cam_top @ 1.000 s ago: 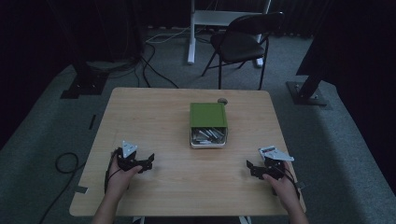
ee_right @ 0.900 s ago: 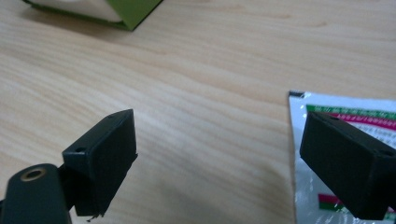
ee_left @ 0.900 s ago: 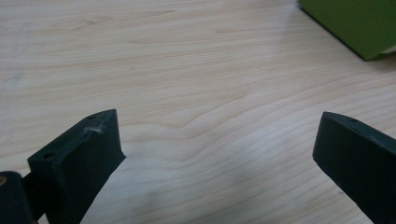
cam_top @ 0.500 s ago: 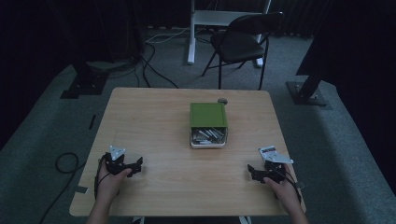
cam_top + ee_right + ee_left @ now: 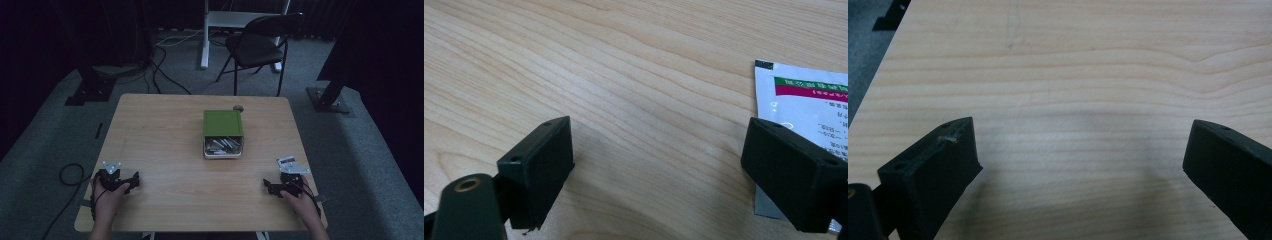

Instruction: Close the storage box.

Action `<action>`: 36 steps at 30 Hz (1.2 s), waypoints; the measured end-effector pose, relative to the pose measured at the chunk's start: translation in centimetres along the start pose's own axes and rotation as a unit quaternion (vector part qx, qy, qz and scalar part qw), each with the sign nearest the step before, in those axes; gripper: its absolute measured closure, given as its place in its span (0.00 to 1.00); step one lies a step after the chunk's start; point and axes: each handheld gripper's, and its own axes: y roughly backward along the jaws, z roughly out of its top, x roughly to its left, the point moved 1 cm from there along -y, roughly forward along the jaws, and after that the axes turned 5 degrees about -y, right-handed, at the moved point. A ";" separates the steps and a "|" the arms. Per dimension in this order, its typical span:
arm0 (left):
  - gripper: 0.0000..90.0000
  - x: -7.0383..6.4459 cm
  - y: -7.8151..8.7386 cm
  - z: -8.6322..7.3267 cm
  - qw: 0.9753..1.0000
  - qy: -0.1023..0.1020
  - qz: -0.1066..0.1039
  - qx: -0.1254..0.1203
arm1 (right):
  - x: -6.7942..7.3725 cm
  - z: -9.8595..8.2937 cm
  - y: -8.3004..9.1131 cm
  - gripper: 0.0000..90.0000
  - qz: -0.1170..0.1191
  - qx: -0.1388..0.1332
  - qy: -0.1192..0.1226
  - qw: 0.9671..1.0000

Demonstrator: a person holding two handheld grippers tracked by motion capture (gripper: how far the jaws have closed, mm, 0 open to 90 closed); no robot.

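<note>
A green box (image 5: 223,123) stands at the table's middle, its white tray (image 5: 223,148) of silver packets pulled out toward me. My left gripper (image 5: 133,181) rests near the front left corner, held by a hand. In the left gripper view it (image 5: 1083,165) stands open over bare wood. At the front right, my right gripper (image 5: 268,187) points left across the table. In the right gripper view it (image 5: 656,165) is open too, and a white sachet (image 5: 806,107) with a green and red band lies flat, partly under the right-hand jaw.
The wooden table (image 5: 165,135) has bare boards between both grippers and the box. A small dark object (image 5: 238,107) sits just behind the box. Beyond the table stand a black folding chair (image 5: 260,47) and cables on grey carpet.
My left gripper has slid left and toward the front edge of the table. The right gripper has drifted slightly toward me. The box has not moved.
</note>
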 end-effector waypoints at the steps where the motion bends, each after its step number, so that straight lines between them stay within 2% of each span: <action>1: 0.02 0.0 0.0 0.0 1.000 0.000 0.000 0.000 | 0.0 0.0 0.0 0.14 0.000 0.000 0.000 1.000; 9: 0.02 0.4 0.2 -0.4 1.000 0.003 0.004 0.010 | 0.0 0.0 0.0 0.14 0.000 0.000 0.000 1.000; 12: 0.02 0.6 0.1 -0.6 1.000 0.004 0.002 0.031 | 0.0 0.0 0.0 0.14 0.000 0.001 0.000 1.000; 16: 0.02 0.6 0.1 -0.6 1.000 0.002 0.002 0.031 | 0.0 0.0 0.0 0.14 0.001 0.001 0.000 1.000; 23: 0.02 0.8 -0.1 -0.4 0.999 -0.011 -0.012 0.032 | 0.0 0.0 0.0 0.13 0.004 0.002 0.003 1.000; 36: 0.02 0.8 -0.2 -0.4 0.999 -0.011 -0.011 0.031 | 0.1 0.0 0.0 0.13 0.005 0.002 0.004 1.000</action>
